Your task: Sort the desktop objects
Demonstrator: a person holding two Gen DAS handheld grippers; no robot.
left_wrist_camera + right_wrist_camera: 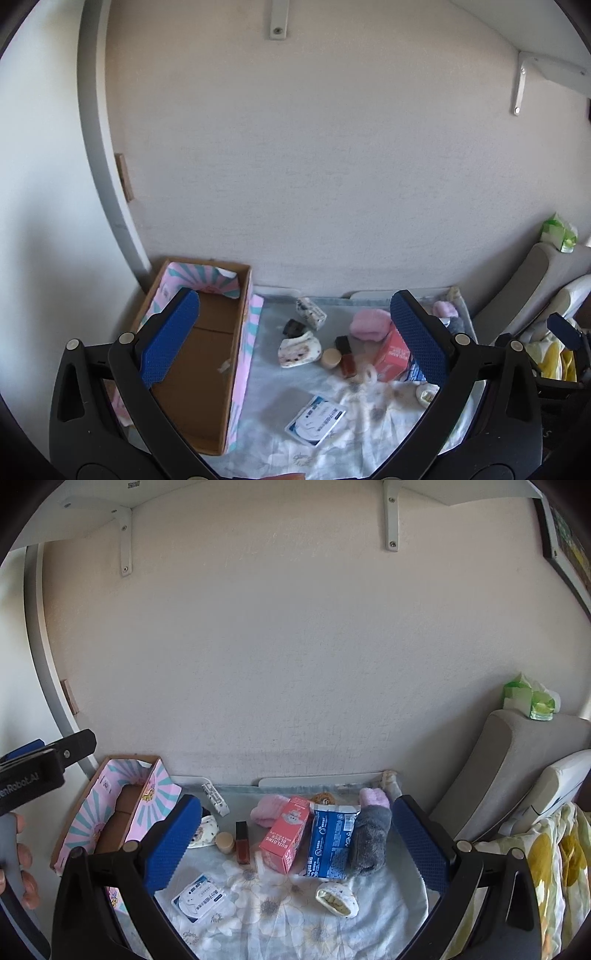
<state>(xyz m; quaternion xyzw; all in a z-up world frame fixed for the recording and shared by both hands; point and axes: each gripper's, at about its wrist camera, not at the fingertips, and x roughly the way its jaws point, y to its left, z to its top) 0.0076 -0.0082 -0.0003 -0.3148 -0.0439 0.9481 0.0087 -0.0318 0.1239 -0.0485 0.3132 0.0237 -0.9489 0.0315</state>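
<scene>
The desktop objects lie scattered on a floral cloth [280, 915] in the lower middle of both views: a red carton [286, 834] lying beside a blue packet [330, 840], with a grey plush piece [371, 840] touching the packet's right side and a pink plush piece [267, 810] just behind the carton. Left of the carton stand a dark red bottle [242, 843] and a small beige jar [225, 842], close together. Nearer the bottom edge lie a white and blue sachet [203, 901] and a small cream pouch [338, 899]. At the left of the frame an open cardboard box [207, 354] with pink patterned sides sits against the wall, nothing visible on its brown floor. The left gripper [295, 339] and the right gripper [295, 849] both hover above the cloth with jaws spread wide, grasping nothing. A hand [24, 867] shows at the right wrist view's lower left edge.
</scene>
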